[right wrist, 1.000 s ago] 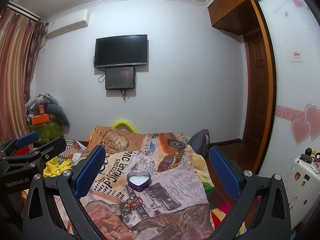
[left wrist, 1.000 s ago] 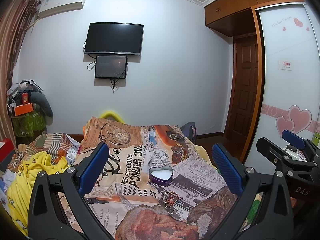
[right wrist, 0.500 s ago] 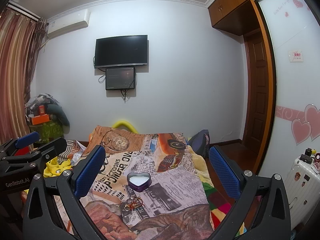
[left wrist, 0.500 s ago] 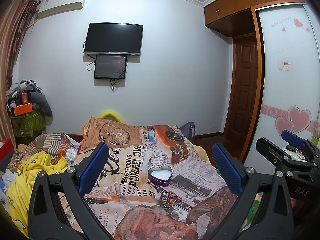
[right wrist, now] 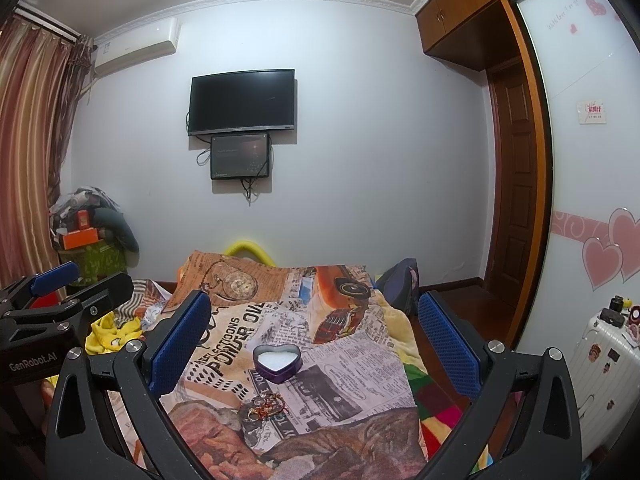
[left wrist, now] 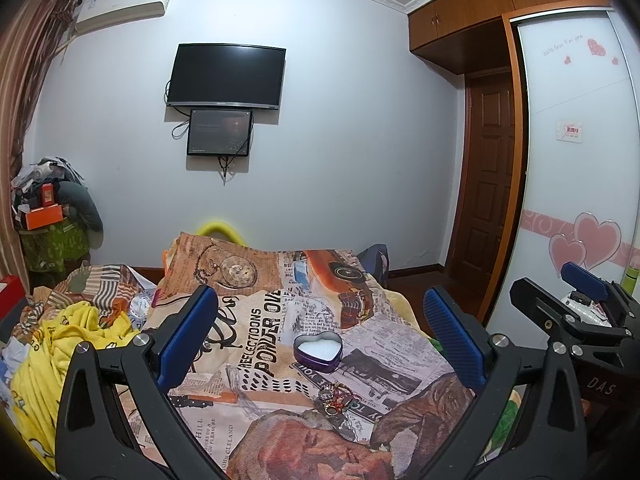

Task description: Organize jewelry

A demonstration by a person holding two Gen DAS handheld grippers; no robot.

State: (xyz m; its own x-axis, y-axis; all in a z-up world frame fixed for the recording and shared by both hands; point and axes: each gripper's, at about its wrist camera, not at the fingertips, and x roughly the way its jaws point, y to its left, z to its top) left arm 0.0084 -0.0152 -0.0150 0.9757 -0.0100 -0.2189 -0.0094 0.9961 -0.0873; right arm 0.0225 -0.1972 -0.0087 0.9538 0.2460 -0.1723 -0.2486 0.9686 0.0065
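Two claws hang side by side above the foot of a bed, each with its blue pads spread wide and nothing between them. The left claw point(left wrist: 320, 340) frames the heart-shaped tin point(left wrist: 318, 351), and the right claw point(right wrist: 314, 340) frames the same tin point(right wrist: 277, 362) from a spot further to the right. Each shows in the other's view: the right claw point(left wrist: 576, 304) juts in at the right edge of the left camera, and the left claw point(right wrist: 56, 300) at the left edge of the right camera.

The tin is purple outside, white inside, lidless, and sits on the printed blanket point(left wrist: 280, 320) that covers the bed, a collage of newsprint, a pocket watch and an orange car. Just in front of the tin, apart from it, lies a small tangle of jewelry point(left wrist: 335, 396), with rings, a red strand and a fine chain; I cannot tell the pieces apart. From the right camera the same tangle point(right wrist: 266, 404) lies below and slightly left of the tin.

Left of the blanket is a heap of yellow cloth point(left wrist: 60, 344) and striped fabric. On the far wall hang a dark television point(left wrist: 226, 76), a smaller screen point(left wrist: 220, 133) under it and an air conditioner point(left wrist: 124, 4). A wardrobe door with pink hearts point(left wrist: 584, 240) stands on the right, and a white suitcase point(right wrist: 600, 356) near it.
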